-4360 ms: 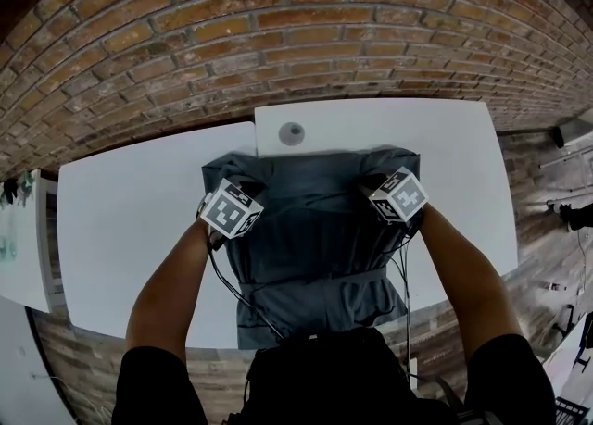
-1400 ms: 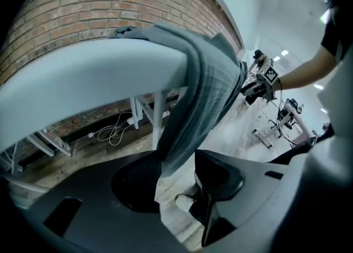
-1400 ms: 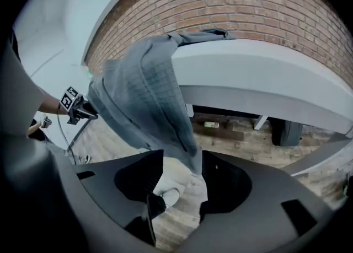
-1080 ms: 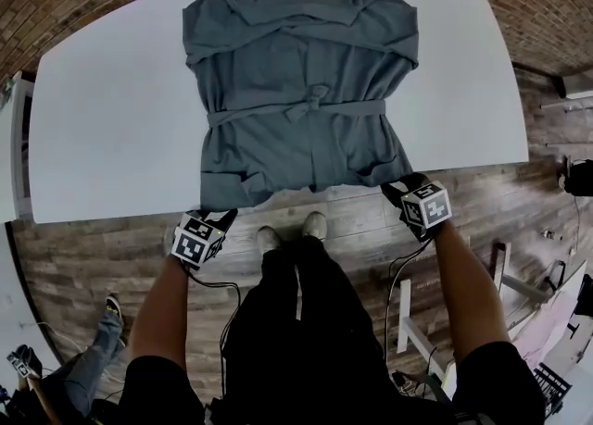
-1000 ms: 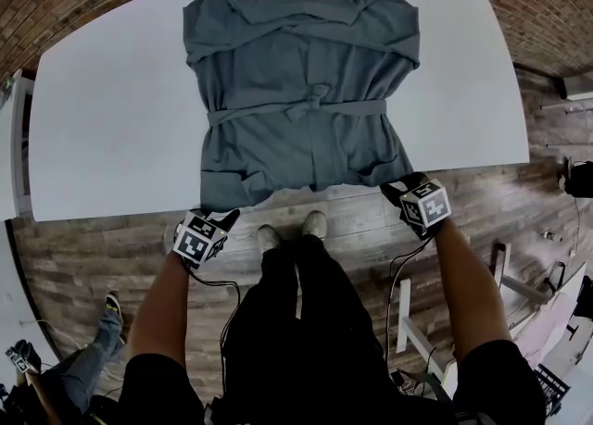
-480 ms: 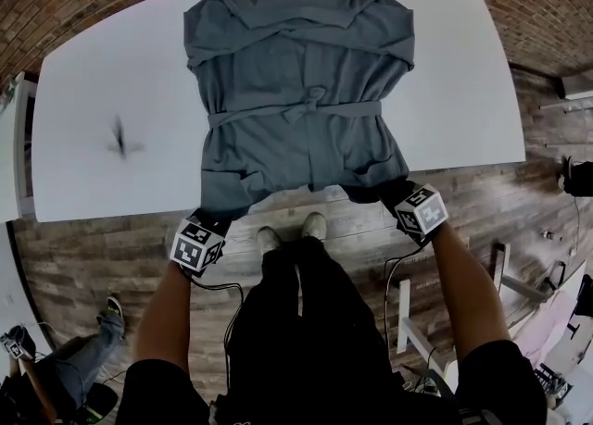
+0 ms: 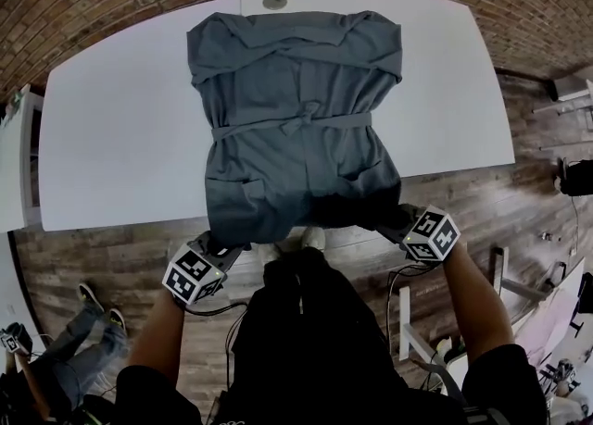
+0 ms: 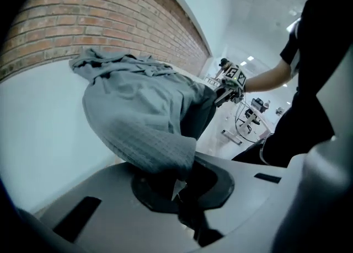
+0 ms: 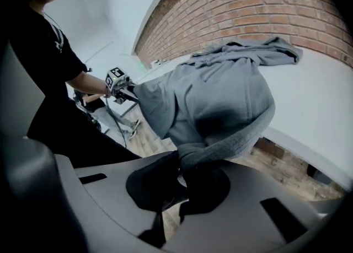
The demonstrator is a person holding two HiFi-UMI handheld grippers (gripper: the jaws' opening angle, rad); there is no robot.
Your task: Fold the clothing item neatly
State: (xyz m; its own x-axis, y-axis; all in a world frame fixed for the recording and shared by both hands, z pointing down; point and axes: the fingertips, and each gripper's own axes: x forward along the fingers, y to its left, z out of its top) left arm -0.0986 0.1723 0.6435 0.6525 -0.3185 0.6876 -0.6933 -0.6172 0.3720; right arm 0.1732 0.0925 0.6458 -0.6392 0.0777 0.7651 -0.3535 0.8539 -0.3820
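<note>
Table's (image 7: 120, 136) garment (image 7: 296, 118): left gripper (image 7: 225, 249), right gripper (image 7: 397, 221) just clamped its hem.

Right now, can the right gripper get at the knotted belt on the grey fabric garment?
Probably not: the right gripper is shut on a hem corner of the grey fabric garment. The knotted belt lies uncovered, so once it lets go, the way looks free.

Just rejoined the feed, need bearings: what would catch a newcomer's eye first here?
A grey garment lies spread across the white table, its tied waist belt at the middle. At the near edge the left claw and right claw have just closed on its two bottom corners, holding the hem off the table.
</note>
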